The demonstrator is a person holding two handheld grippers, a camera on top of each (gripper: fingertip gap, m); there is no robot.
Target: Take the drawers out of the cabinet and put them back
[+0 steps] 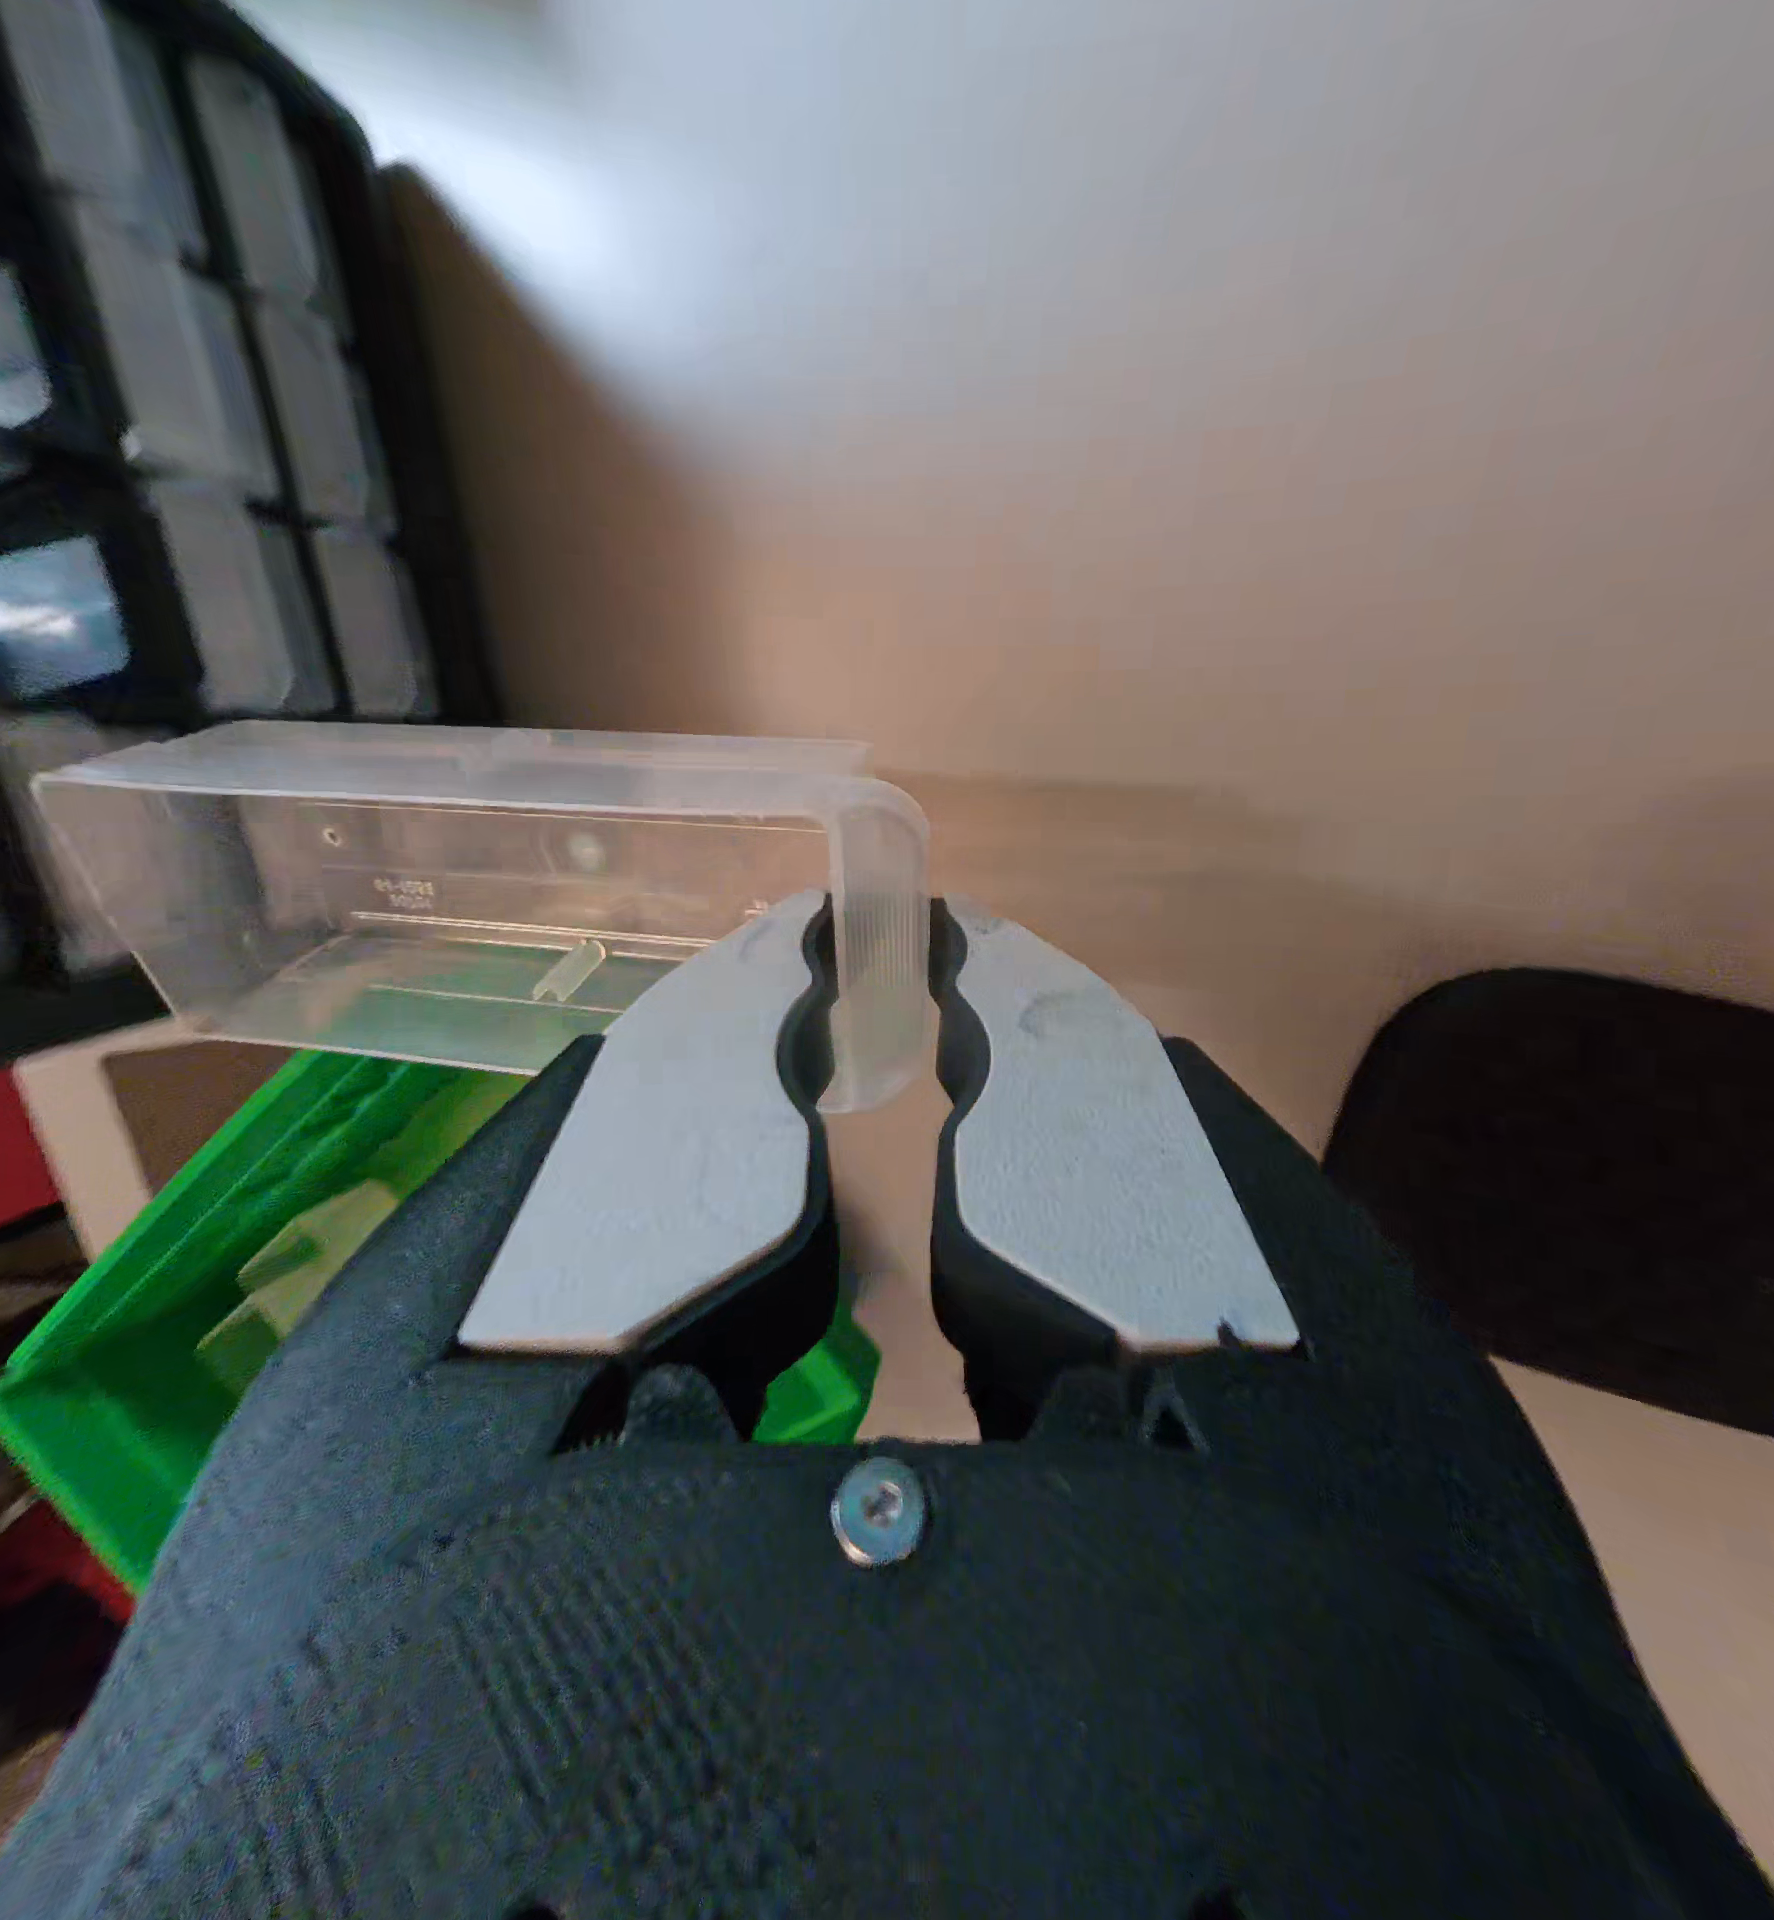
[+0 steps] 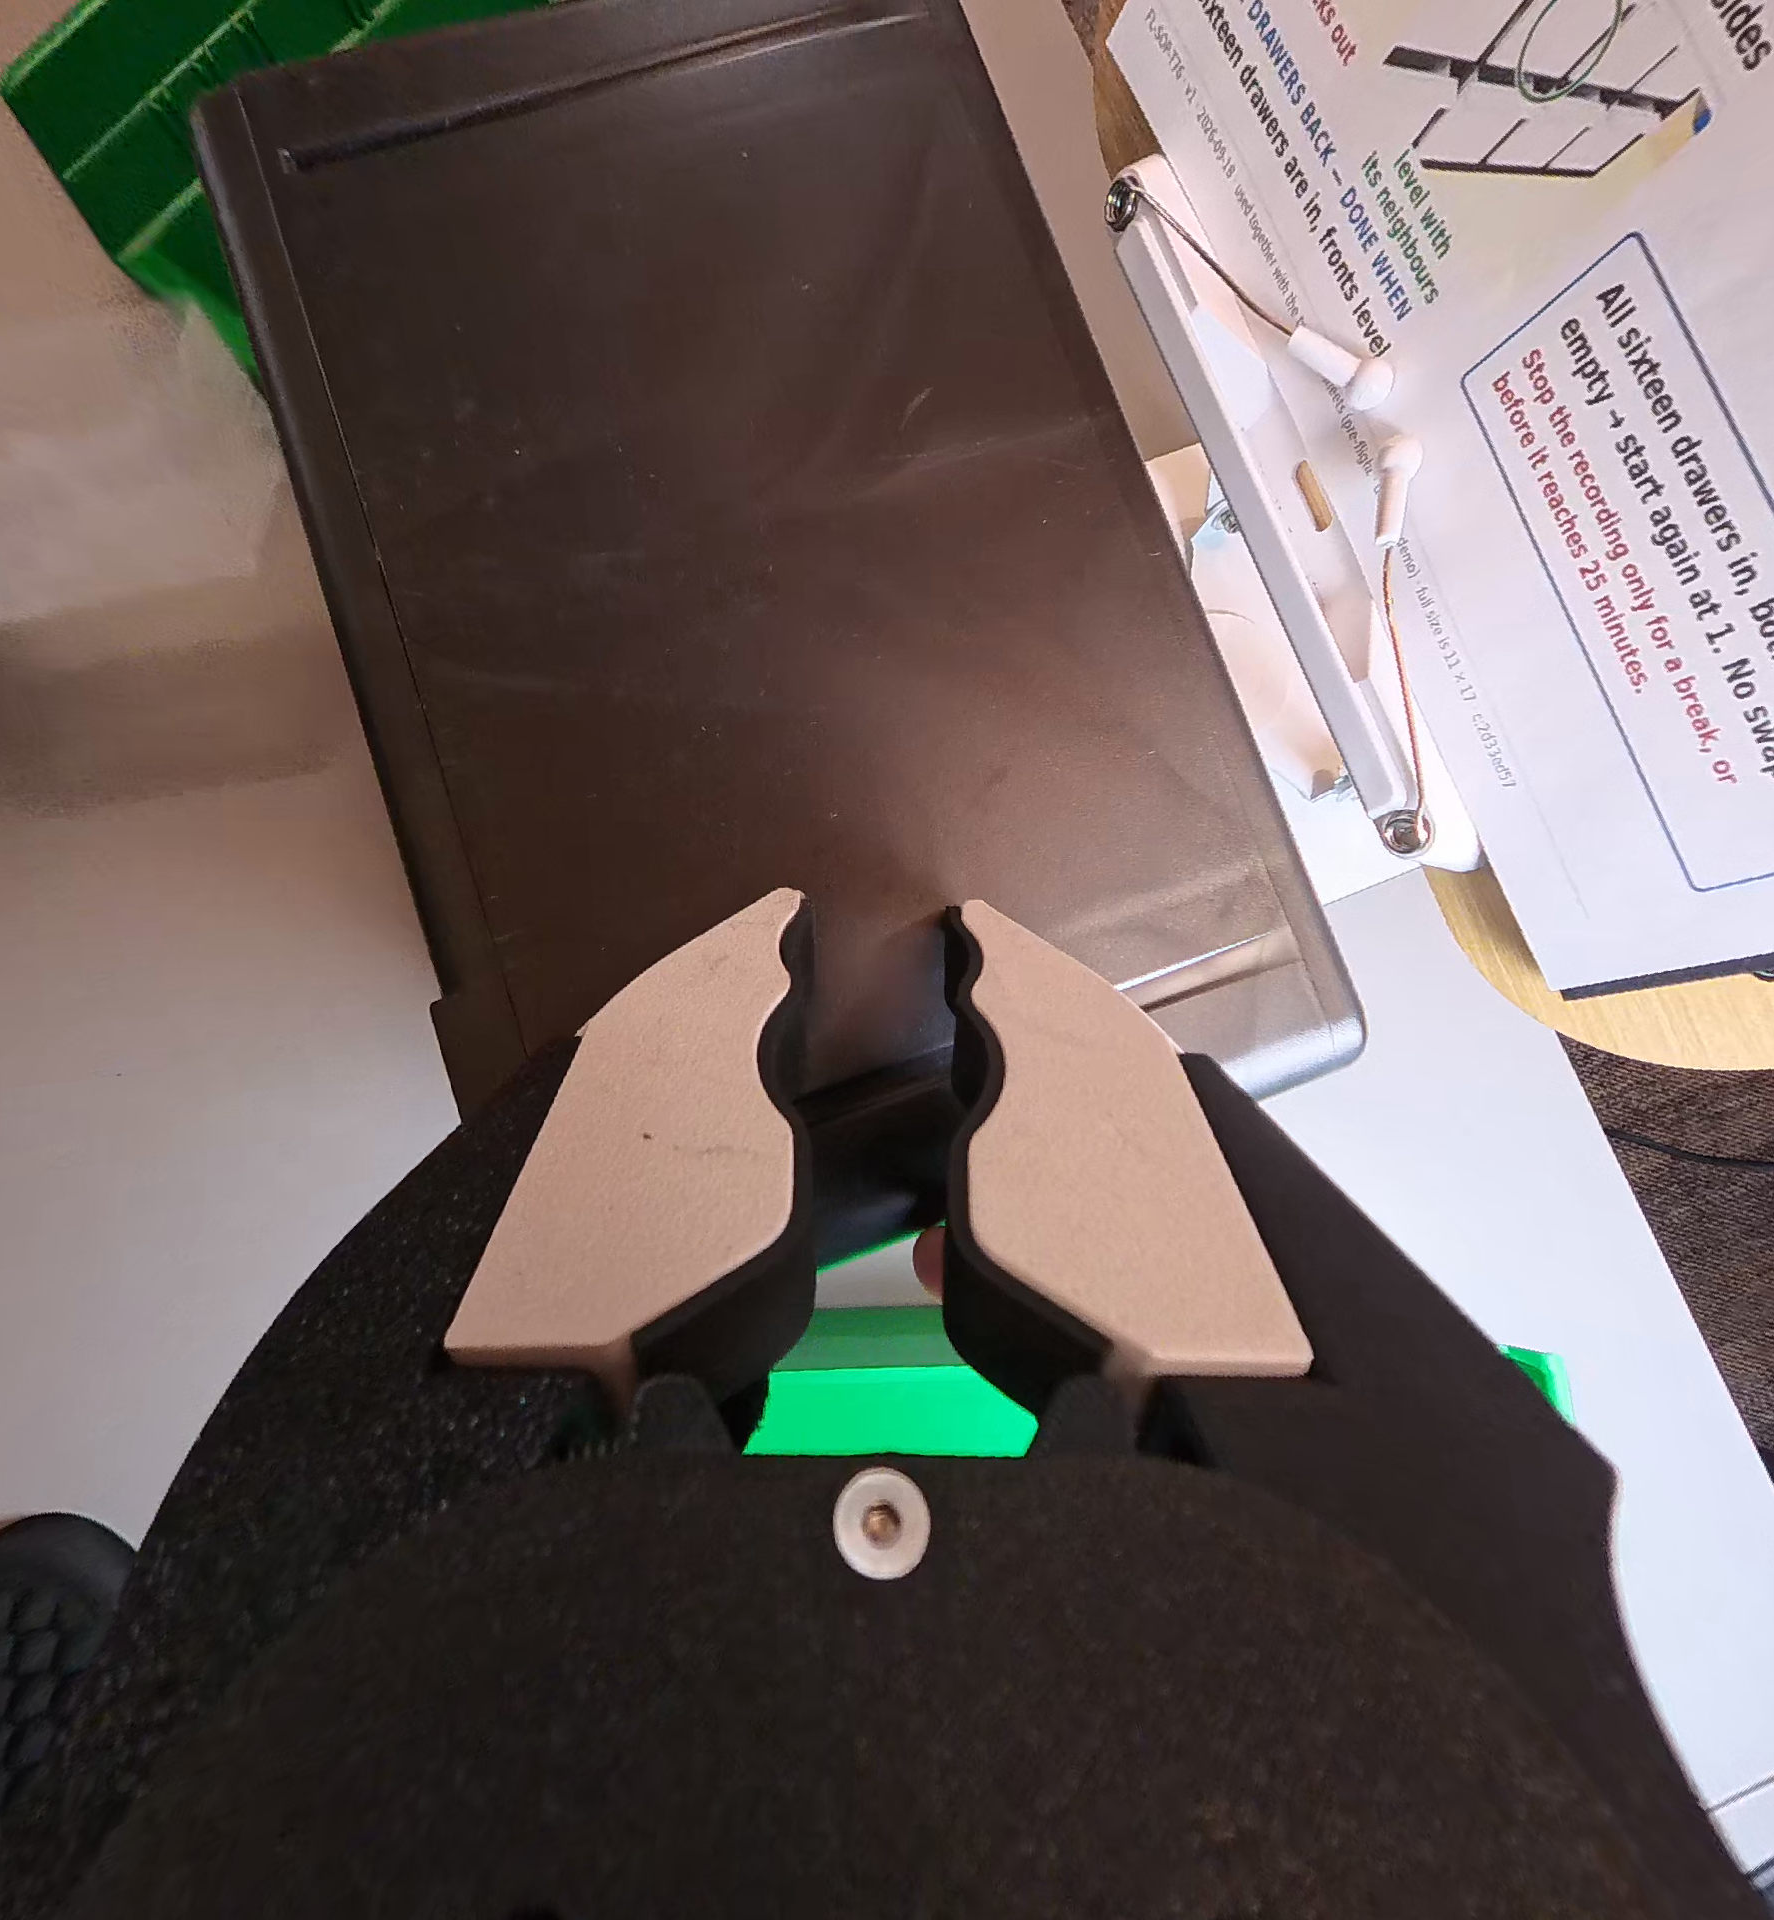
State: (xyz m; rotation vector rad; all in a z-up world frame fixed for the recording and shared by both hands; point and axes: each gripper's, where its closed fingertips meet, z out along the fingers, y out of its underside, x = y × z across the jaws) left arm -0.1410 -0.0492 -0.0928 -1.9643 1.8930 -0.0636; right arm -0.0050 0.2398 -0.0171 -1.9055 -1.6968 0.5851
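Note:
My left gripper (image 1: 878, 914) is shut on the ribbed handle tab (image 1: 878, 997) of a clear plastic drawer (image 1: 395, 894). It holds the drawer in the air, turned sideways, in front of the black cabinet (image 1: 187, 416) at the left, whose translucent drawers are blurred. The held drawer looks empty. In the right wrist view my right gripper (image 2: 878, 914) sits over the near edge of the cabinet's dark flat top (image 2: 706, 520). Its jaws stand a little apart with nothing between them.
A green bin (image 1: 187, 1299) lies below the held drawer, and shows again beyond the cabinet (image 2: 135, 135). A black chair back (image 1: 1610, 1174) is at the right. A printed sheet (image 2: 1641, 468) on a white stand (image 2: 1278, 499) lies right of the cabinet on the white table (image 2: 135, 1143).

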